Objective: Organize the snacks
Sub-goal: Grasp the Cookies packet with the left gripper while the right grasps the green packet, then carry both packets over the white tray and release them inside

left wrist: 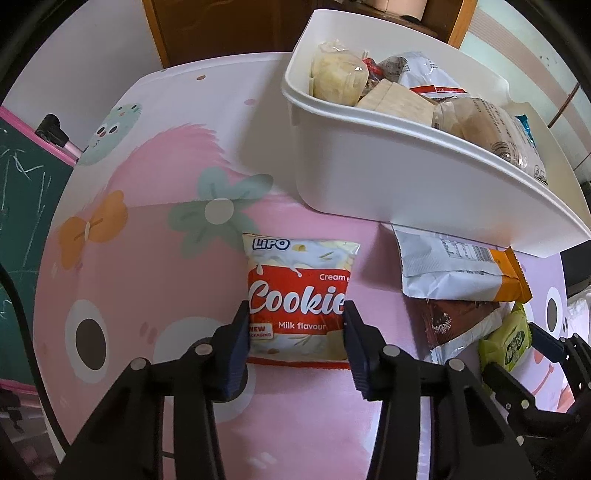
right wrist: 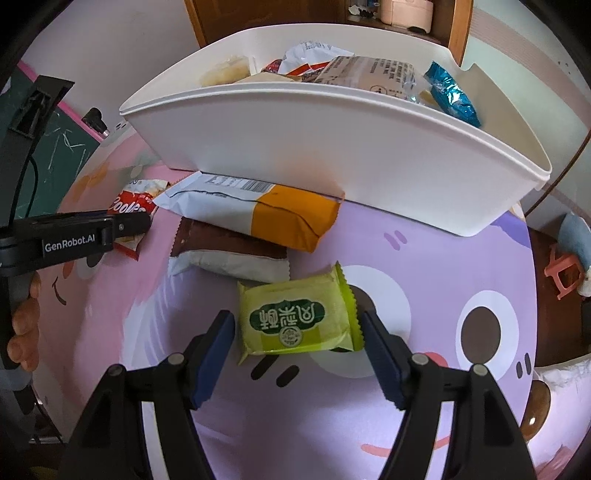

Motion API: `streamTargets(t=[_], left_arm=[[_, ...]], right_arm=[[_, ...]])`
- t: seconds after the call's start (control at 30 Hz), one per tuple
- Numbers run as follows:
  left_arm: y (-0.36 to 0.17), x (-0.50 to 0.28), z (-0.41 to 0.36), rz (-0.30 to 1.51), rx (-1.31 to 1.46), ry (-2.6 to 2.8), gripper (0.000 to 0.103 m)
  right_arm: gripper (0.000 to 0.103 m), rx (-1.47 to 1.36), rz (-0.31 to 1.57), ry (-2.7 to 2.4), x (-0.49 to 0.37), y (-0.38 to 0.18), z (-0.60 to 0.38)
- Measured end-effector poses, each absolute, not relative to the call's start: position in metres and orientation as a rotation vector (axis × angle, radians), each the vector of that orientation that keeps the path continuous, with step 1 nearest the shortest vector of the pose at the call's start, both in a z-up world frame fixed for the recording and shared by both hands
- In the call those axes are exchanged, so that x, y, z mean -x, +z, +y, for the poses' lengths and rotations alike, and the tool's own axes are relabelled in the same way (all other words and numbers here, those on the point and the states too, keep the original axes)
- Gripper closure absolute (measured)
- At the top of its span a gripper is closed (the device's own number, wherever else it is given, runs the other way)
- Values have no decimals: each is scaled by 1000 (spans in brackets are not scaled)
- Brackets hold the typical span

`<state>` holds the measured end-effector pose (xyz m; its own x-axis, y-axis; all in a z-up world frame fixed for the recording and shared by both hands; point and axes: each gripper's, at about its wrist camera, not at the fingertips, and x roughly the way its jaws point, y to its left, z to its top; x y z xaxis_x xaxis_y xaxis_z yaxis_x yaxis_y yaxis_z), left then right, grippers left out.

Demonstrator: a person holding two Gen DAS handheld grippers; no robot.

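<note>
A red and white Lipo cookie packet [left wrist: 299, 302] lies on the pink cartoon table. My left gripper [left wrist: 295, 314] straddles it, fingers touching both side edges, and the packet still rests on the table. A green pastry packet [right wrist: 295, 317] lies on the purple part of the table. My right gripper [right wrist: 297, 328] is open around it, with a gap on each side. A white bin [left wrist: 369, 166] holding several wrapped snacks stands behind; it also shows in the right wrist view [right wrist: 332, 147].
An orange and white packet [right wrist: 266, 206] lies partly under the bin's front edge, and a brown and white packet [right wrist: 229, 254] sits beside it. A green chalkboard [left wrist: 22, 206] stands at the left. A wooden cabinet [left wrist: 221, 29] is behind the table.
</note>
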<state>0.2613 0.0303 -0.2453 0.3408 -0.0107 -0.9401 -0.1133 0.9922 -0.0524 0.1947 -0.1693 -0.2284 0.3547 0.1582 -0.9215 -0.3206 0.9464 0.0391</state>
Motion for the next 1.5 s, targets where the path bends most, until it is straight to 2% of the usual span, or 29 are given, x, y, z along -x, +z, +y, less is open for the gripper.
streamTargets(t=[0.03, 0.1, 0.33, 0.53, 0.97, 1.3, 1.5], left_arm=[[-245, -262, 31, 1223, 116, 65, 58], [-245, -260, 31, 1223, 121, 65, 58], [-238, -251, 31, 1215, 133, 60, 59], [-208, -231, 37, 1187, 135, 48, 59], [-86, -222, 20, 1015, 76, -26, 58], [7, -260, 8, 844, 19, -72, 58], [39, -288, 2, 788, -12, -92, 58]], right_arm=[[47, 156, 1162, 314, -193, -228, -169], [51, 145, 1163, 318, -192, -228, -169], [52, 119, 1182, 336, -178, -221, -173], [52, 70, 1165, 352, -160, -195, -175], [52, -22, 928, 363, -164, -60, -194], [51, -51, 762, 332, -211, 43, -201], [51, -22, 700, 280, -243, 77, -195]])
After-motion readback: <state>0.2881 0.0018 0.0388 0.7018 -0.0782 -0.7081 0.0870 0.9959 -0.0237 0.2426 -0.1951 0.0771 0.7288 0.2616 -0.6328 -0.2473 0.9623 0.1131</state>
